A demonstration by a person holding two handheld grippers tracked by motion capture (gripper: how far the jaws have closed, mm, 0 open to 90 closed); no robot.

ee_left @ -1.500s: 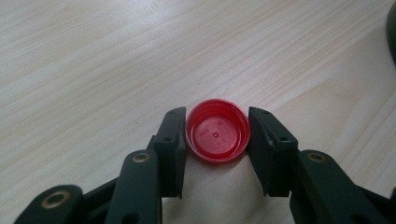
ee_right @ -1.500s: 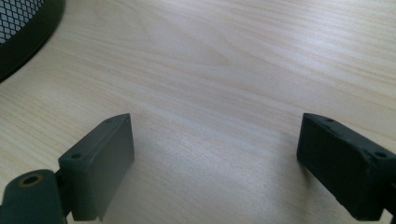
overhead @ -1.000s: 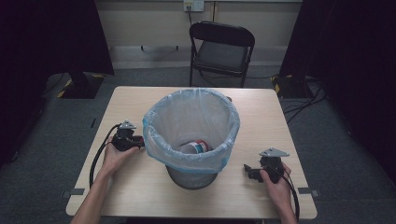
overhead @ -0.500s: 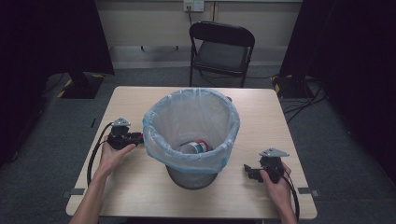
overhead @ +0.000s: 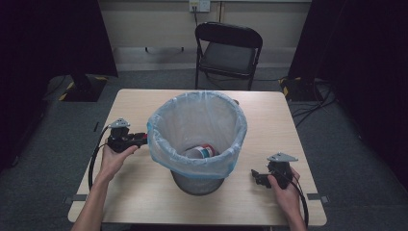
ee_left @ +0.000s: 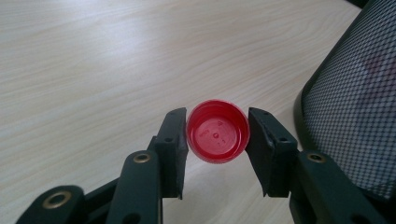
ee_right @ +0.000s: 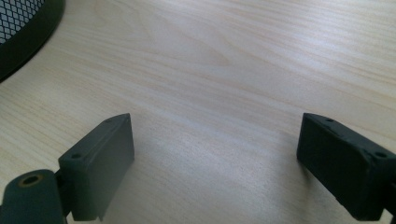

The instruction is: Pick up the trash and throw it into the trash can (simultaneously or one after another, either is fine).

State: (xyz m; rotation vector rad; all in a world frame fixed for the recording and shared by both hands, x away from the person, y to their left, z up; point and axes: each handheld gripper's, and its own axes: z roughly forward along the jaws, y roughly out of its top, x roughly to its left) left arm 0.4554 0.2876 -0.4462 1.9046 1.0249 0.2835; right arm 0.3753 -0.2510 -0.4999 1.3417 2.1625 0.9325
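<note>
Left of the bin, just outside its rim, the left gripper pinches a red cap squarely between both pads, open side facing the camera, clear of the table. I'd say the good move is to carry it above the bag's edge, well over the bin's middle, before letting go, so it doesn't catch the plastic. Right of the bin, the right gripper hangs wide open and empty above the table.

Each tool is black: left tool, right tool. Rectangular jaws carry small screw holes; brass-coloured pivot bushings sit behind them. A grey three-cornered plate tops each body; a black cable trails behind. Forearms are unsleeved.
</note>
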